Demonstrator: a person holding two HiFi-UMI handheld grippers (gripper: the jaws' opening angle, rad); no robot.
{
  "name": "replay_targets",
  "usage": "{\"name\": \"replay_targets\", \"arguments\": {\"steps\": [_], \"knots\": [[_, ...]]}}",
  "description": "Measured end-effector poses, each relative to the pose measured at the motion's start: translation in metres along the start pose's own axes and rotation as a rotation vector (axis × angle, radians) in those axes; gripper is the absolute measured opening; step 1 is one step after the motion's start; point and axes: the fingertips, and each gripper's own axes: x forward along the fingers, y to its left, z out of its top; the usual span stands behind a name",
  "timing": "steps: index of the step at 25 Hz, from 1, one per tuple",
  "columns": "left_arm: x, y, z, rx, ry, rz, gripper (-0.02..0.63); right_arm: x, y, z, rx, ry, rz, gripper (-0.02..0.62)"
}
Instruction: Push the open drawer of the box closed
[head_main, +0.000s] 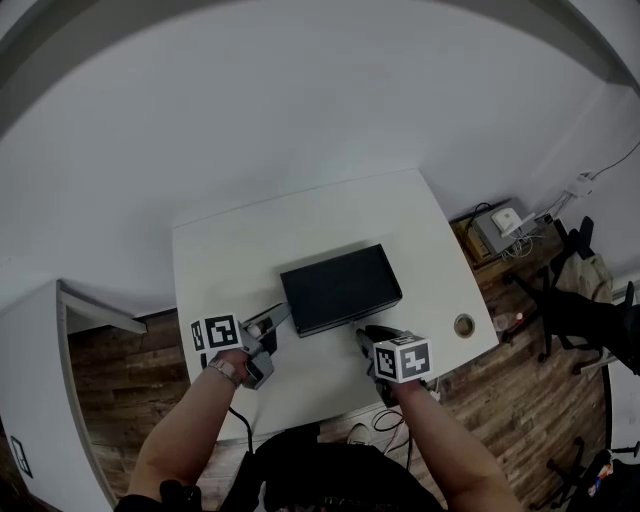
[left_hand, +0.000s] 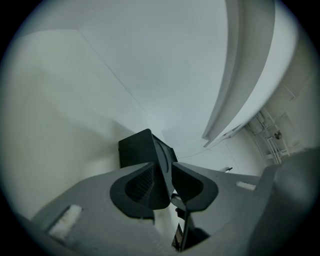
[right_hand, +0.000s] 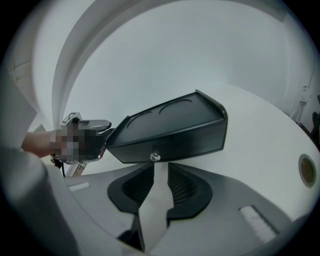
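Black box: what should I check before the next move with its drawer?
1. Black box steadied: ok, the left gripper seems to pinch its corner.
2. Right gripper lined up: ok, the knob is just ahead of it.
3. Right jaws empty: ok, they are opening with nothing between them.
4. Drawer front pushed fully in: cannot tell, it looks about flush.
5. Box flat on the white table: ok.

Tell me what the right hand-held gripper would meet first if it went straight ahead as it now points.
Most likely the small knob on the front of the black box, straight ahead of its opening, empty jaws; how near is unclear.
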Motion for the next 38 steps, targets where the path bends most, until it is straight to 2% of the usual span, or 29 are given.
{"name": "replay_targets", "arguments": {"steps": [1,3,5,10,13,18,21,24,28,34,38], "knots": [[-0.003,-0.003,0.0,-0.001,-0.014,-0.008,0.113,-0.005,-0.002,-0.001,0.011,-0.007,0.005,0.084],[-0.011,-0.008,-0.004,0.009,-0.024,-0.014,0.1,-0.016,-0.004,-0.003,0.033,-0.028,0.021,0.021],[-0.018,-0.015,-0.01,0.021,-0.037,-0.021,0.002,-0.029,-0.002,-0.002,0.07,-0.07,0.065,0.005],[-0.033,-0.044,-0.046,0.04,-0.049,-0.067,0.0,-0.074,0.009,0.007,0.188,-0.198,0.221,0.003],[-0.043,-0.058,-0.081,0.07,-0.024,-0.048,0.0,-0.108,0.016,0.006,0.196,-0.246,0.298,0.003],[-0.055,-0.093,-0.139,0.072,-0.039,-0.09,0.0,-0.16,0.024,-0.007,0.186,-0.298,0.4,0.004],[-0.064,-0.107,-0.174,0.073,-0.054,-0.085,0.0,-0.184,0.027,-0.023,0.203,-0.309,0.459,0.003],[-0.078,-0.113,-0.209,0.125,-0.045,-0.059,0.0,-0.203,0.034,-0.043,0.219,-0.304,0.513,0.003],[-0.085,-0.14,-0.249,0.052,-0.096,-0.103,0.0,-0.223,0.043,-0.066,0.235,-0.286,0.577,0.003],[-0.093,-0.174,-0.295,0.123,-0.061,-0.133,0.0,-0.254,0.06,-0.095,0.276,-0.272,0.658,0.003],[-0.101,-0.186,-0.315,0.099,-0.045,-0.175,0.0,-0.277,0.076,-0.105,0.309,-0.289,0.721,0.003]]}}
